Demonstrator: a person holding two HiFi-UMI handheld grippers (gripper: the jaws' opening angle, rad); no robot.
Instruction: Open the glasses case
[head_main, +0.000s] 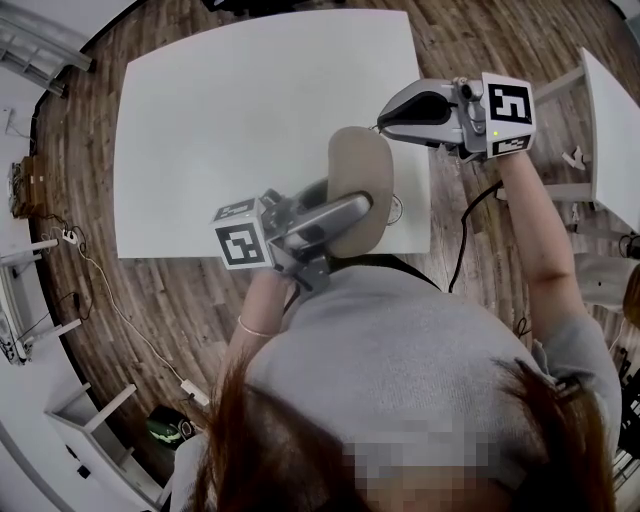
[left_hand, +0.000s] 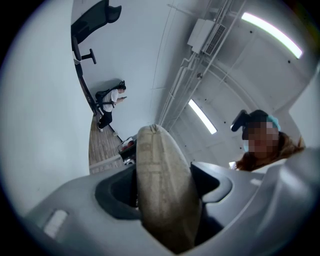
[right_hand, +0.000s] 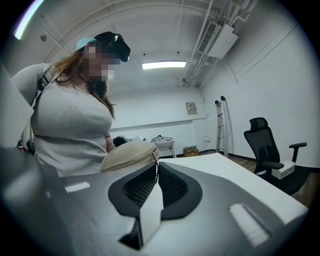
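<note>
A beige, zipped glasses case (head_main: 360, 185) is held up over the near edge of the white table (head_main: 230, 120). My left gripper (head_main: 365, 212) is shut on the case's lower half, one jaw on each flat side; in the left gripper view the case (left_hand: 160, 165) stands on edge and fills the gap of the left gripper (left_hand: 167, 210). My right gripper (head_main: 382, 124) meets the case's far end from the right. In the right gripper view the case (right_hand: 127, 156) lies just beyond the right gripper (right_hand: 156, 176), whose pads are pressed together on a thin dark zipper pull (right_hand: 156, 167).
A second white table (head_main: 612, 130) stands at the right, with a dark cable (head_main: 465, 235) on the wooden floor between the two tables. A black office chair (right_hand: 267, 147) stands beyond the table. Another person (left_hand: 110, 102) stands far off by the wall.
</note>
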